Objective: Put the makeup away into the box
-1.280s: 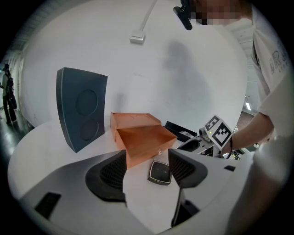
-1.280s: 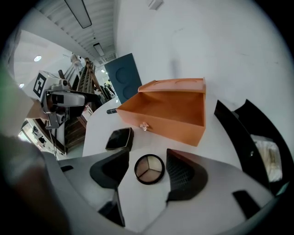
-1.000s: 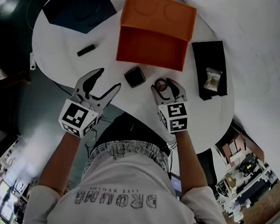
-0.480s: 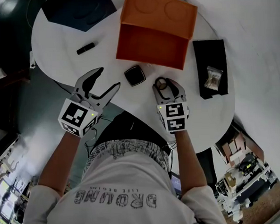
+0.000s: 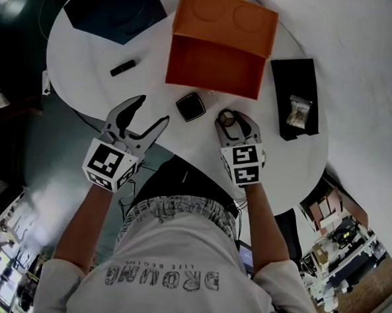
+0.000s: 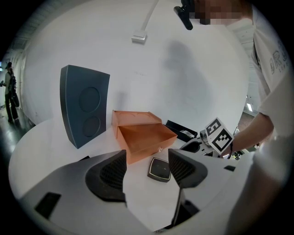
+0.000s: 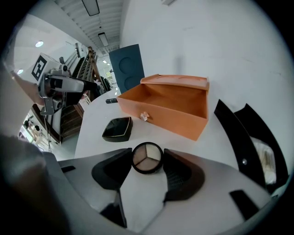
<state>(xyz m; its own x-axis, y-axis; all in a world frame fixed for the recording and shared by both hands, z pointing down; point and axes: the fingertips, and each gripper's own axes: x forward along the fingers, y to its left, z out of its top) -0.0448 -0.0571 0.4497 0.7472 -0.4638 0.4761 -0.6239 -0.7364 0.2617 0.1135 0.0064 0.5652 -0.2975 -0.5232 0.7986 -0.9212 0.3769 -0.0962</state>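
Our right claw (image 5: pixel 230 121) is closed on the round compact (image 7: pixel 147 157). Both pads press its rim, one at 9 o'clock and one at 3 o'clock, and its three-part palette faces up. We cannot tell whether it is clear of the table (image 5: pixel 81 79) or sitting on it.

The next move turns on where the box (image 7: pixel 179 121) lies from this claw. In the head view it is at about 12 o'clock, a shade toward 11. It is near, with a strip of bare table between them. It stands open, with its lid tipped back on the far side and its long axis running 9 to 3. Its front wall and small clasp (image 7: pixel 144 116) face us. We judge the carry to be short and nearly straight ahead, and it needs enough lift to clear that wall. Being round, the compact needs no turning.

Our left claw (image 5: pixel 151 110) is wide open and holds nothing. The square compact (image 5: pixel 190 106) lies flat on the table at about 3 o'clock from its tips, apart from them and just short of the box. Either claw could reach it, but the left one is free. A small black tube (image 5: pixel 122 68) lies well off at 10 o'clock on the left claw's side.
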